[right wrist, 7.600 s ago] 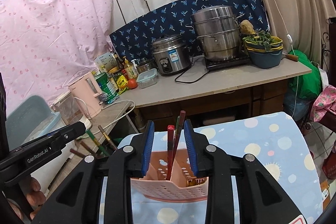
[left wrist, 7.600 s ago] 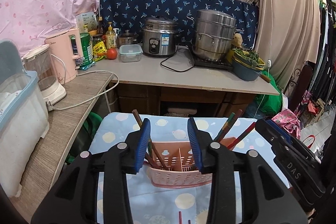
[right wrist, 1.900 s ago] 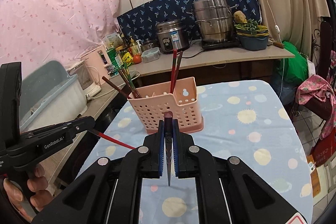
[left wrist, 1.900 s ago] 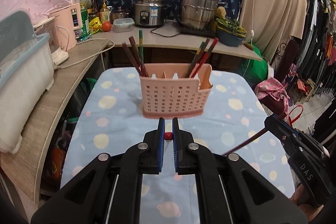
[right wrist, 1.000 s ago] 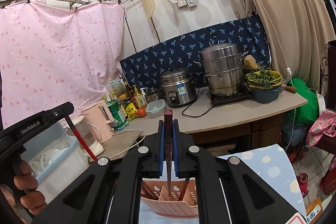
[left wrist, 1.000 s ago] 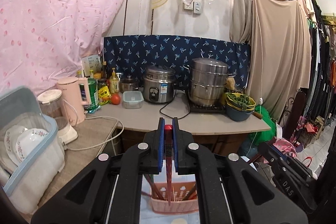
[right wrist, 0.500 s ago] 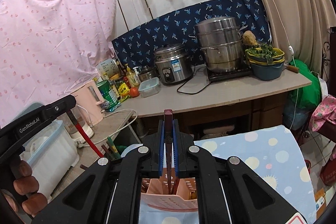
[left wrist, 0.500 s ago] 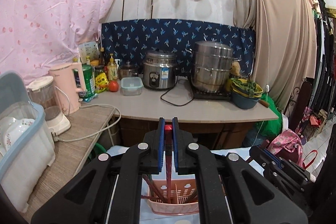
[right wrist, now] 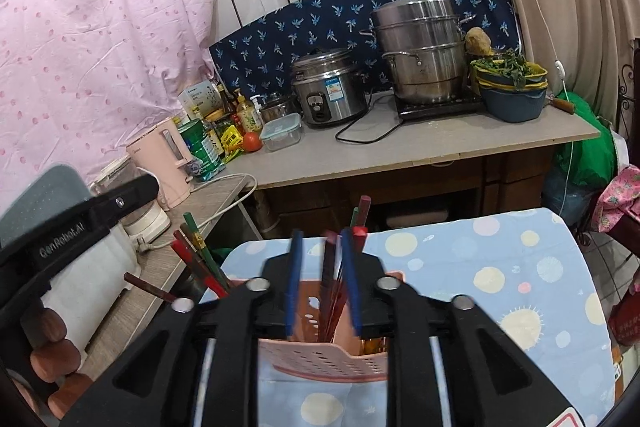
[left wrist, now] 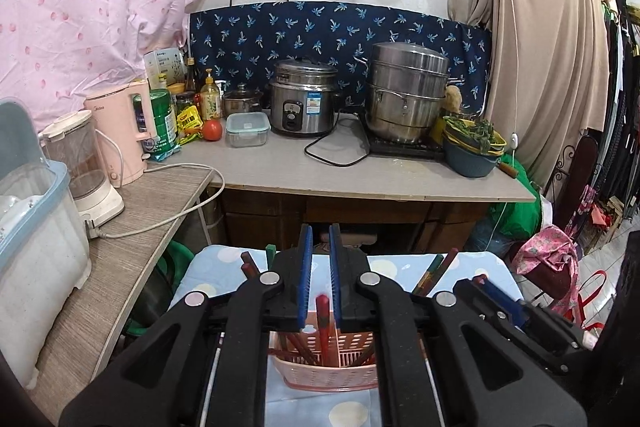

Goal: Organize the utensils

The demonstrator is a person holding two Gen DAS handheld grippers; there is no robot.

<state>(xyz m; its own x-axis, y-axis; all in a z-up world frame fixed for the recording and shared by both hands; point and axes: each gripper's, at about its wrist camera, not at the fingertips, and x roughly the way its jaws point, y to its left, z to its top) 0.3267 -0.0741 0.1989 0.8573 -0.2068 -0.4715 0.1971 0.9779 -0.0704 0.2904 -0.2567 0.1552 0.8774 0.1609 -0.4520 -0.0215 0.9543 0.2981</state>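
Note:
A pink perforated utensil basket (left wrist: 326, 367) stands on the blue dotted tablecloth (right wrist: 500, 275), directly below both grippers; it also shows in the right wrist view (right wrist: 328, 359). Several red, brown and green chopsticks stand in it. My left gripper (left wrist: 318, 239) is slightly open above it, and a red chopstick (left wrist: 322, 323) stands loose between its jaws, dropped into the basket. My right gripper (right wrist: 322, 239) is open, with a dark red chopstick (right wrist: 330, 275) standing free between its jaws in the basket.
Behind the table is a grey counter (left wrist: 360, 171) with a rice cooker (left wrist: 303, 97), steel steamer pot (left wrist: 408, 93) and blue bowl of greens (left wrist: 472, 147). On the left are a pink kettle (left wrist: 120, 131), a blender and a dish bin (left wrist: 36, 227).
Both grippers have lowered over the basket and opened. The red chopstick and the dark red chopstick they gripped now stand loose in the basket.

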